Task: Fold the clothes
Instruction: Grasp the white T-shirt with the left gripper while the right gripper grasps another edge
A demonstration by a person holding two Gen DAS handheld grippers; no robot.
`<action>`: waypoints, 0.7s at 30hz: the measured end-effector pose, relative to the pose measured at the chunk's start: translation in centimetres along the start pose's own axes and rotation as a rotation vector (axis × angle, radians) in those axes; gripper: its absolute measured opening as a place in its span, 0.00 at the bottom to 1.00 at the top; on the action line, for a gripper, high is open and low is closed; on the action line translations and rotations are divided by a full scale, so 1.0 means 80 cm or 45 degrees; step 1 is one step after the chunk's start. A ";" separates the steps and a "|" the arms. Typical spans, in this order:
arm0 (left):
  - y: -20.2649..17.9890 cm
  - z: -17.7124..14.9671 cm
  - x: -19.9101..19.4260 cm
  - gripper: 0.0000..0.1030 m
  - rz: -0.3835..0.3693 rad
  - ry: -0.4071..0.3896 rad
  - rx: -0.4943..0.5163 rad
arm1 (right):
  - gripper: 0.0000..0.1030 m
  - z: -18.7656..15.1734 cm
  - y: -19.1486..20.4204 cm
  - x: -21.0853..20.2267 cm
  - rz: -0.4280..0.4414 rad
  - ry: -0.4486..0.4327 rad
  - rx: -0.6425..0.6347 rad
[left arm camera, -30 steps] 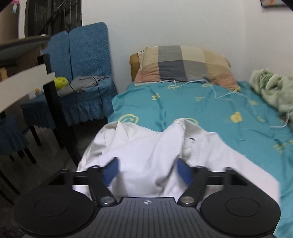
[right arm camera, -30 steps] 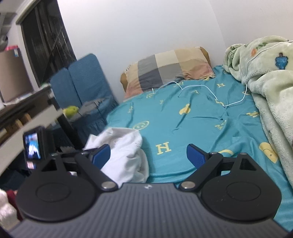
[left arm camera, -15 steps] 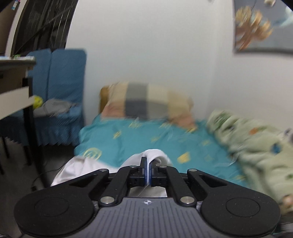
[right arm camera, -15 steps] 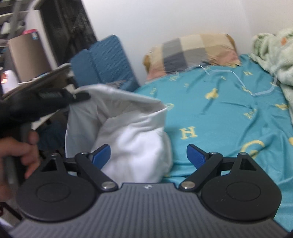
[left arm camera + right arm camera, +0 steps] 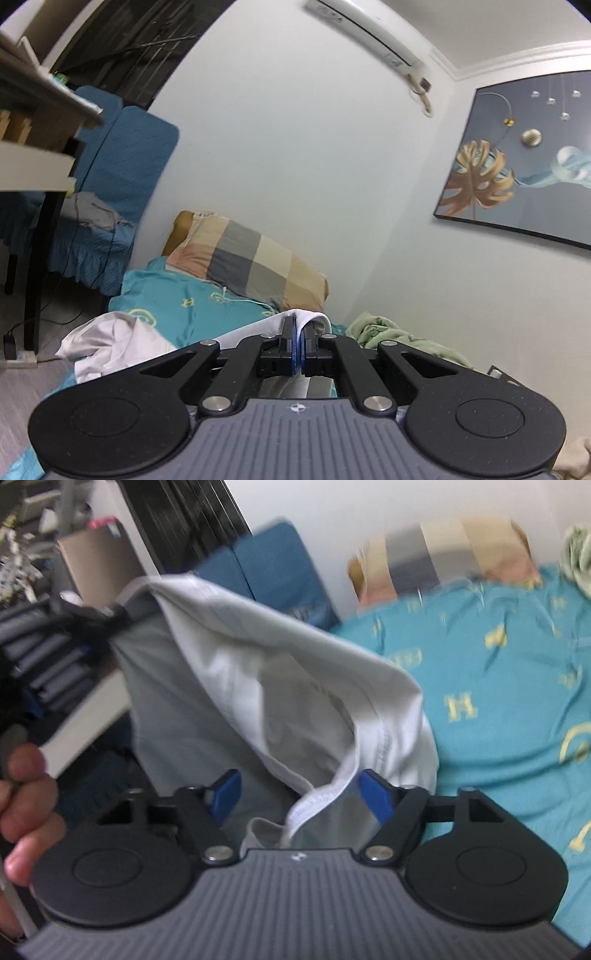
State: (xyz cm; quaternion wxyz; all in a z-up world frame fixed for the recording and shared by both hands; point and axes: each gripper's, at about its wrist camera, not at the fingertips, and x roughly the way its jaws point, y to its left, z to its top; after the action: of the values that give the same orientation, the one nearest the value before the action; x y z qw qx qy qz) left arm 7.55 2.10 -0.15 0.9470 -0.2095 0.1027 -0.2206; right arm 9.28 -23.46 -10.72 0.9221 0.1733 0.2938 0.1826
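Left gripper: its jaws were pressed together on a fold of the white garment, the cloth's edge curling over the top of the blue pads.
Garment, left view: beyond the closed jaws and to their left, the rest of the white cloth lay bunched on the bed.
Right gripper: its jaws stood spread and were closing, with the garment's hem hanging between the two pads; neither pad pressed on it.
Garment, right view: the white garment hung stretched above and ahead of the right jaws, rising to the upper left where the left gripper, blurred, gripped its top edge.
Hand: fingers showed left of the right jaws, wrapped round a handle.
Bed: the teal sheet with yellow marks spread right of and beyond the right jaws.
Pillow: checked, lying at the far end of the bed, beyond the left jaws.
Blanket: pale green, just right of the left jaws.
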 end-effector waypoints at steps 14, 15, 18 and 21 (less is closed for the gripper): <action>0.081 -0.005 0.018 0.03 0.265 0.105 -0.156 | 0.07 0.003 -0.042 -0.010 -0.149 0.154 0.255; 0.086 -0.008 0.022 0.03 0.276 0.135 -0.168 | 0.07 0.011 -0.043 -0.023 -0.153 0.101 0.250; 0.093 -0.020 0.036 0.03 0.309 0.240 -0.170 | 0.07 0.029 -0.040 -0.067 -0.123 -0.049 0.272; 0.092 -0.040 0.046 0.04 0.329 0.346 -0.150 | 0.07 0.037 -0.049 -0.095 -0.137 -0.127 0.284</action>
State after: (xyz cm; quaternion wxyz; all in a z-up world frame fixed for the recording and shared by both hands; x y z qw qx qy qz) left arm 12.62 5.28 -6.59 0.9310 -0.2178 0.2684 -0.1170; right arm 6.21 -30.84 -6.50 0.9190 0.2677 0.2751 0.0902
